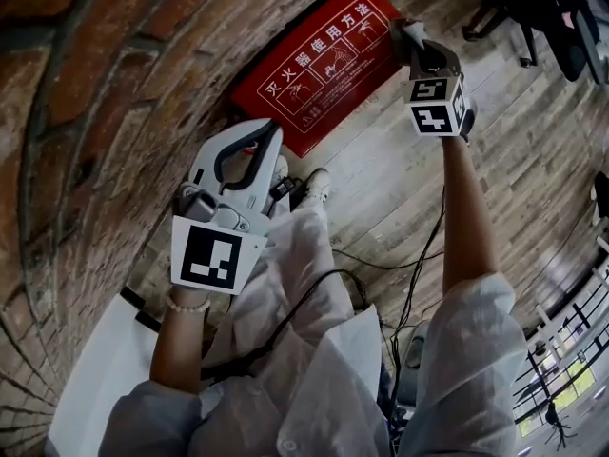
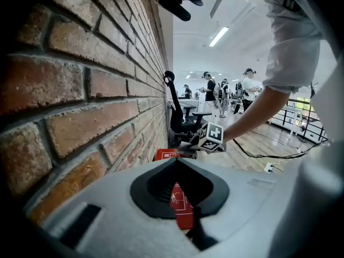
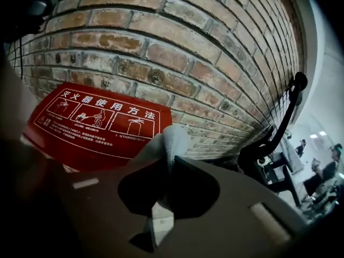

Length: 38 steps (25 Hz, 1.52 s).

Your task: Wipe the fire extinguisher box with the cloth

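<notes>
The red fire extinguisher box (image 1: 319,60), printed with white instruction panels, stands on the floor against the brick wall (image 1: 105,93). My right gripper (image 1: 411,50) is at the box's right end, shut on a pale cloth (image 1: 407,30). In the right gripper view the cloth (image 3: 171,141) sticks up between the jaws of the gripper (image 3: 167,163), just beside the box's front face (image 3: 97,117). My left gripper (image 1: 274,127) hangs near the box's other end, shut with nothing in it. Through its jaw loop (image 2: 176,161) a strip of the red box (image 2: 181,203) shows.
Black cables (image 1: 409,265) trail over the wooden floor (image 1: 514,160). Office chairs (image 2: 183,117) stand by the wall past the box, and people (image 2: 247,90) stand farther off. A white panel (image 1: 95,379) leans at the lower left. My shoe (image 1: 317,187) is just in front of the box.
</notes>
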Tool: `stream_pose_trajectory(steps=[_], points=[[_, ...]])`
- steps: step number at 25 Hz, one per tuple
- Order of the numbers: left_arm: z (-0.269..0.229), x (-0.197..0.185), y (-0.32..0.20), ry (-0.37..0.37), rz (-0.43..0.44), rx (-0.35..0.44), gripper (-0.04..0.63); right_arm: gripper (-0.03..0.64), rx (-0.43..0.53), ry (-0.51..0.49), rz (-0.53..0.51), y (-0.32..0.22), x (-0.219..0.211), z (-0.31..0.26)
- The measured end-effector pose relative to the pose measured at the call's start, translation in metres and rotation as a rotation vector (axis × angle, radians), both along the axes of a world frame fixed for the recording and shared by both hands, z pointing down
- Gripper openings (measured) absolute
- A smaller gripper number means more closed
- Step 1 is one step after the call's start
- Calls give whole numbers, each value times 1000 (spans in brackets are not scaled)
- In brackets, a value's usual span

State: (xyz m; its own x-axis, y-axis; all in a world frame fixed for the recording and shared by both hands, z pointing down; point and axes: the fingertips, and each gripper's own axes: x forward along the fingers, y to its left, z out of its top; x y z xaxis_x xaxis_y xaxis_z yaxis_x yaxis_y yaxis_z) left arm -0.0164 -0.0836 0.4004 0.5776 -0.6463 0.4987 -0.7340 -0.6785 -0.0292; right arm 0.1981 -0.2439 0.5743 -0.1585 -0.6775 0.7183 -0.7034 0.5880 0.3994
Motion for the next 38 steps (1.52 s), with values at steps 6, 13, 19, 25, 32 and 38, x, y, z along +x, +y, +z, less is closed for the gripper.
stream_pose_trajectory(steps=[6,13,19,25,32,38], points=[[4,2,-2,-5,-3,-11,-3,23,-27,37,-2,-5,-1,14],[6,4,-5,-4,-1,-14,-3,23,-63,42,-8,-6,-1,21],[5,10,-6,4,8,-11,-3,20,-76,37,-12,-5,-1,21],[6,11,-5,3,13,-12,-3,20,-64,45,-43,4,-8,20],[7,10,-2,4,14,-16,-3,20,-61,34,-77,19,-17,20],[6,11,0,12,18,-13,-3,20,-57,20,-101,35,-28,21]])
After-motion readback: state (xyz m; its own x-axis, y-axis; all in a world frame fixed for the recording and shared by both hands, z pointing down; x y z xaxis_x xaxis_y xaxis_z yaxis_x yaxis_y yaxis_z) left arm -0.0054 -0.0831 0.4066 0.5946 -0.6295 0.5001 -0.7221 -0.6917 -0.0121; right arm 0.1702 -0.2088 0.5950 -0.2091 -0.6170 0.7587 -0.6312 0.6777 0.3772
